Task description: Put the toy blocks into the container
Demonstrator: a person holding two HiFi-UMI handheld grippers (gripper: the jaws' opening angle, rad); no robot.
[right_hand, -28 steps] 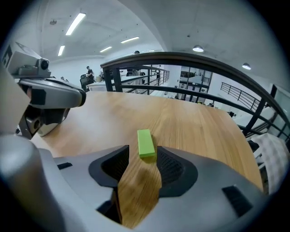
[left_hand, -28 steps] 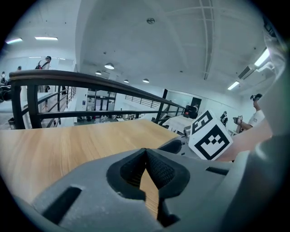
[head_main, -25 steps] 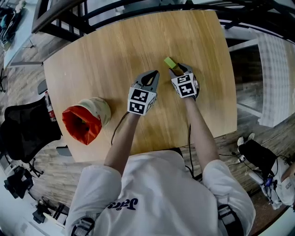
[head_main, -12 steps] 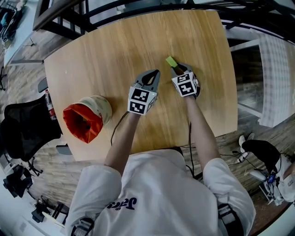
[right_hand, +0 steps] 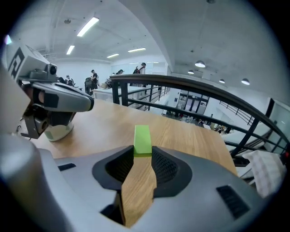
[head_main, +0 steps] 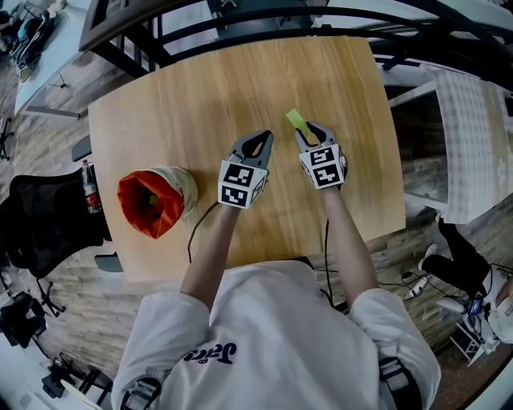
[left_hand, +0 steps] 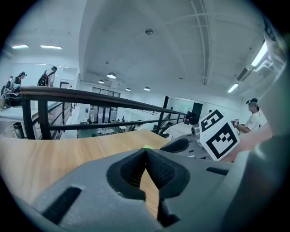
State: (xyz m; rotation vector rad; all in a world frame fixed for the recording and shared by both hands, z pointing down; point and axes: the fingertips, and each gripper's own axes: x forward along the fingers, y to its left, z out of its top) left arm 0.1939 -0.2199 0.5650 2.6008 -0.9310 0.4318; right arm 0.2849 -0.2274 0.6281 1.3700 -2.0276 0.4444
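Wooden bench stretched open beyond your right hand-held gripper, which pinched the green block; a railing edged the far side. Your left hand-held gripper was closed, empty.

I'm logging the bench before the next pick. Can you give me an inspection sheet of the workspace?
Surface: wooden table, no spills seen.
Job's things: one green block at the right gripper's tips; orange-lined container, open, near the table's left edge.
Clutter: nothing seen.
Grippers: right gripper closed on the green block; left gripper shut, nothing between its jaws.
Cables: a thin cable trails back from the left gripper; another runs along the right forearm.
Surroundings: black chair and bottle left of the table; railing beyond its far edge.
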